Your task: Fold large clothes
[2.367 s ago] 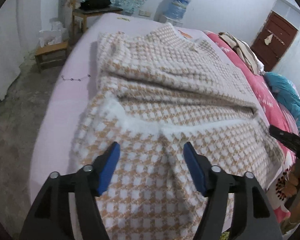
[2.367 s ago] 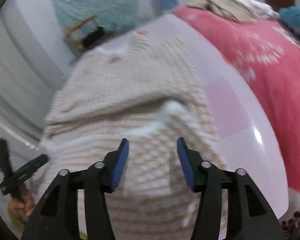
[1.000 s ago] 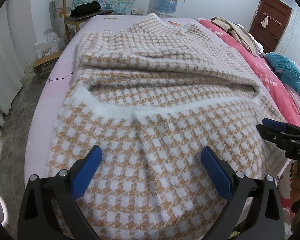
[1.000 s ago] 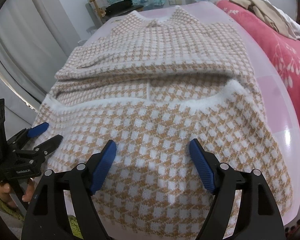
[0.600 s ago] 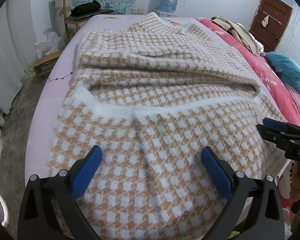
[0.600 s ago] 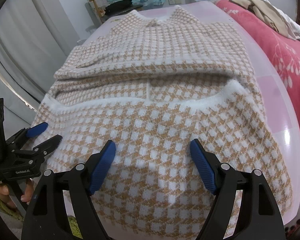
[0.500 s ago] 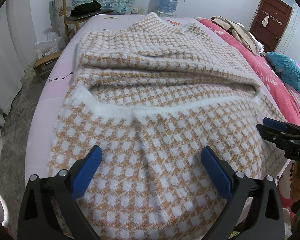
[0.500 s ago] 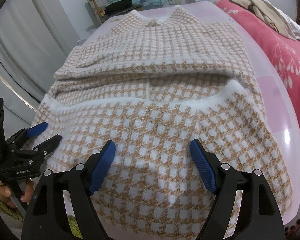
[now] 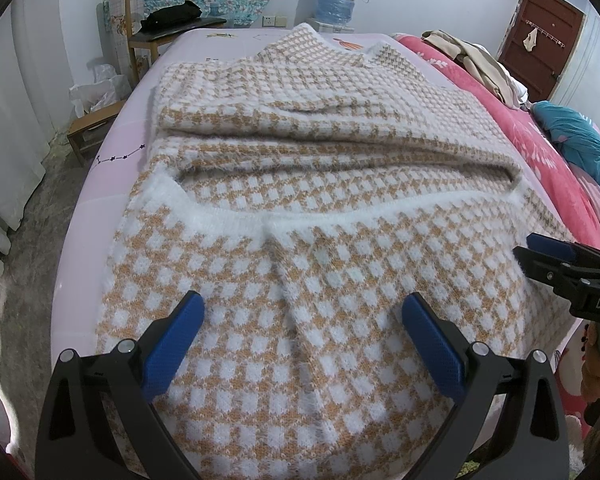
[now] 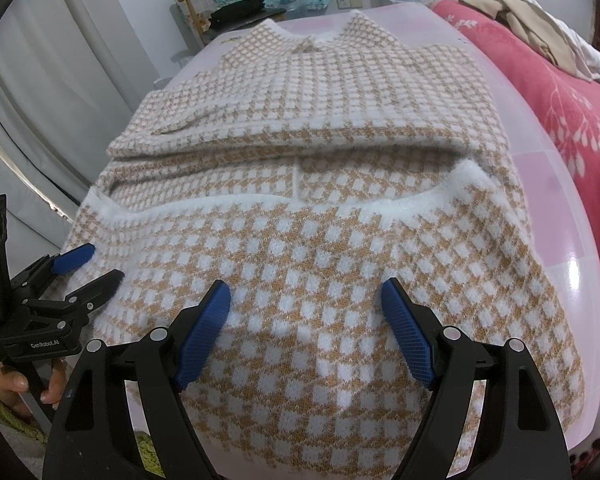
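Two grippers hang over the near end of a tan-and-white checked sweater (image 9: 320,208), which lies spread on a bed covered by a pink sheet (image 9: 100,208). Sweater's lower part is folded up, its white fuzzy hem (image 9: 340,218) running across the middle; collar lies at the far end. Left gripper (image 9: 300,332): jaws wide apart, nothing between the pads, fabric below. Right gripper (image 10: 306,320): jaws likewise spread, not pinching cloth. Red blanket (image 10: 572,112) lies beside the sweater. Wooden chair (image 9: 156,12) stands beyond the bed.
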Demonstrator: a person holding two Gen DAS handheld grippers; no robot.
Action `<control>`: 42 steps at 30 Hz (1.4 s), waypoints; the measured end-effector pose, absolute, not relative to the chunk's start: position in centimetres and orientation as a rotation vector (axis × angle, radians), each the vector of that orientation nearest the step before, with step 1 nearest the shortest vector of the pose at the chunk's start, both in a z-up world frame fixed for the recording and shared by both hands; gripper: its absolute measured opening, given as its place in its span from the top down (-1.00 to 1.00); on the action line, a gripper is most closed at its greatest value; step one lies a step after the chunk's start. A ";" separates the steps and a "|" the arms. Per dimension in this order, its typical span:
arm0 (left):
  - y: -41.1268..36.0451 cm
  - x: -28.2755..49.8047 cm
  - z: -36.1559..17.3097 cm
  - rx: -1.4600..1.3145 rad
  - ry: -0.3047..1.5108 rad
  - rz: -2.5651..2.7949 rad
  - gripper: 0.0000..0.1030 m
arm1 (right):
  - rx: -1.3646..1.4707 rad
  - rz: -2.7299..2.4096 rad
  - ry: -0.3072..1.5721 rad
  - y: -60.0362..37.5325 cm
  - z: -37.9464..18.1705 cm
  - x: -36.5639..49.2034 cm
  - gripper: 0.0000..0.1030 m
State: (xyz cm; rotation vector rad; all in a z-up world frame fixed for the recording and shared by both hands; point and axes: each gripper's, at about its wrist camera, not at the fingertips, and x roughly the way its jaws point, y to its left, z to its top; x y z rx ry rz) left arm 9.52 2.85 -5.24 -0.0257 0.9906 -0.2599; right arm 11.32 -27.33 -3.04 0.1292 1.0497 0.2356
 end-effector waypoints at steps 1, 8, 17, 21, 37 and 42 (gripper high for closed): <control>2.9 9.5 -5.2 -0.026 0.991 -0.259 -0.89 | 0.129 0.236 1.050 -27.3 -3.0 11.3 -0.46; 2.8 9.5 -5.2 -0.025 0.991 -0.259 -0.89 | 0.129 0.236 1.050 -27.4 -3.0 11.3 -0.46; 2.8 9.5 -5.2 -0.024 0.992 -0.259 -0.89 | 0.128 0.234 1.051 -27.4 -3.0 11.3 -0.46; 2.8 9.5 -5.3 -0.024 0.992 -0.259 -0.89 | 0.125 0.234 1.055 -27.6 -3.1 11.3 -0.47; 2.7 9.6 -5.3 -0.022 0.994 -0.258 -0.89 | 0.122 0.232 1.057 -28.1 -3.2 11.1 -0.48; 2.7 9.6 -5.2 -0.022 0.994 -0.258 -0.89 | 0.122 0.231 1.057 -28.0 -3.2 11.1 -0.48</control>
